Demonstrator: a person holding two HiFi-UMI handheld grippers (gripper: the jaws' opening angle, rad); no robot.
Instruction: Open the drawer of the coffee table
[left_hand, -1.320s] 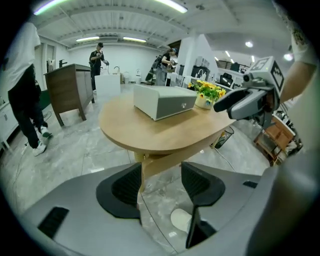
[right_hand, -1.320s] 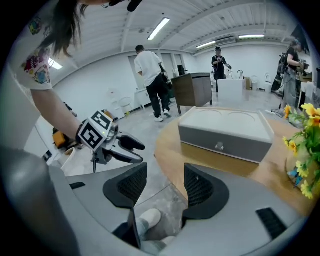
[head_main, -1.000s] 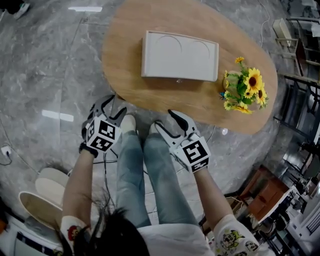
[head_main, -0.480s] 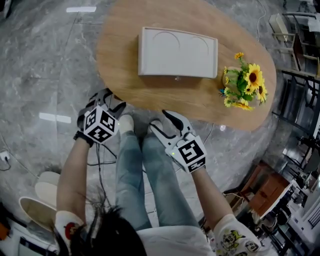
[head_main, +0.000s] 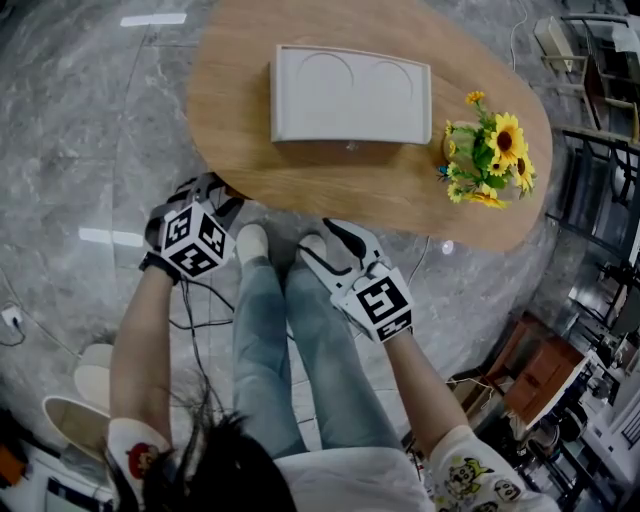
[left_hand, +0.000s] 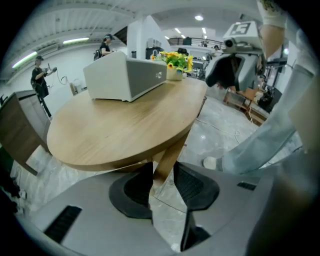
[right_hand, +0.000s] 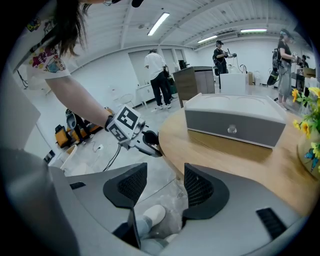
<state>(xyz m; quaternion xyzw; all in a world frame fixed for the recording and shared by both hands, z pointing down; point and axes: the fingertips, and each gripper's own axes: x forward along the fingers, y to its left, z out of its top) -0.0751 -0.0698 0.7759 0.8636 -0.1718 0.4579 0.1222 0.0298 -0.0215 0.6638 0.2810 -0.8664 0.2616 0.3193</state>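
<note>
Coffee table (head_main: 300, 185): smooth oval top in pale wood grain with a rounded rim, carried on slanted wooden legs. On it sits the drawer box (head_main: 350, 95), a matte grey-white rectangular block with two shallow arches pressed into its lid. Its drawer front faces the person and sits flush, shut, with a small clear knob (right_hand: 231, 129) at its centre. A sunflower bunch (head_main: 490, 165) stands just beside the box's right end, not touching it. The floor (head_main: 90, 150) is glossy grey marble and throws back the ceiling lights; a dark cable (head_main: 200, 310) trails across it. A band of bare wood lies between the drawer front and the table's near rim, with open floor all round the table. The left gripper (head_main: 212, 190) hangs just off the near-left rim, over the floor and pitched steeply down, marker cube uppermost. Its ribbed dark pads (left_hand: 192, 182) have just been closing to a narrow gap and grip nothing; only a table leg shows beyond. The right gripper (head_main: 325, 245) sits short of the near rim, above the jeans-clad legs (head_main: 290, 350), angled down toward the table. Its jaws stand apart and empty, with floor and a pale shoe (right_hand: 150, 215) showing through.
</note>
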